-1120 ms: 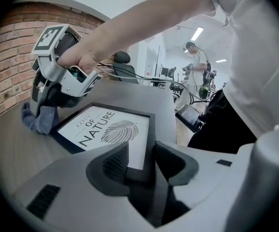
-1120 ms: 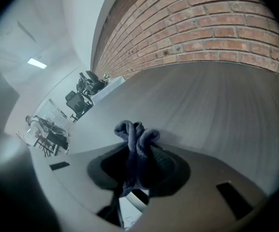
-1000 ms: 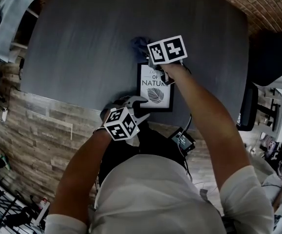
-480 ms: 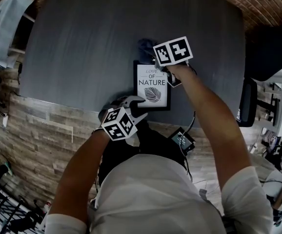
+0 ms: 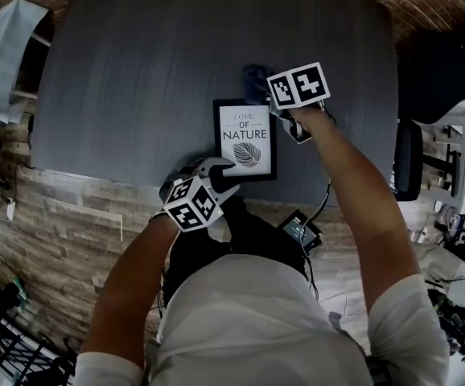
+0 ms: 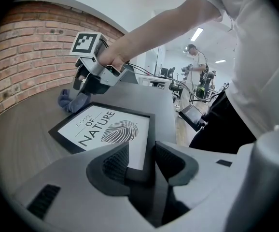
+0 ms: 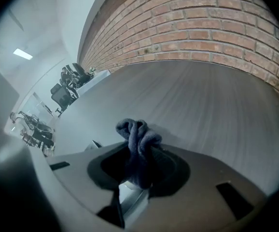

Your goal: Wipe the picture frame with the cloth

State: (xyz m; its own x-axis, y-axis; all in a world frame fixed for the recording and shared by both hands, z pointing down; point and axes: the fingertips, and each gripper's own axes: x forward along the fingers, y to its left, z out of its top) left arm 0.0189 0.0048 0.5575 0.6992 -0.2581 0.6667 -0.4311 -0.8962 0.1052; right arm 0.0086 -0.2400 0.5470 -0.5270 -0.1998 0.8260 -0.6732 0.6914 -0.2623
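A black picture frame (image 5: 244, 139) with a white "LOVE OF NATURE" leaf print lies flat near the front edge of the grey table (image 5: 136, 71). My left gripper (image 5: 220, 171) is shut on the frame's near edge; in the left gripper view its pads (image 6: 115, 163) pinch the black border (image 6: 105, 129). My right gripper (image 5: 271, 103) hovers at the frame's far right corner, shut on a bunched dark blue cloth (image 5: 255, 81). The cloth (image 7: 138, 149) sticks out between the jaws of the right gripper (image 7: 138, 170). In the left gripper view the cloth (image 6: 69, 100) rests at the frame's far corner.
A brick wall (image 7: 202, 28) rises behind the table. Black office chairs (image 5: 442, 79) stand to the right. A small electronic device (image 5: 301, 230) hangs by the person's waist over the plank floor. A shelf unit (image 5: 15, 47) is at the left.
My right gripper has carried the cloth rightward along the frame's far edge, from its left part to its right corner. The left gripper keeps its hold and has not moved.
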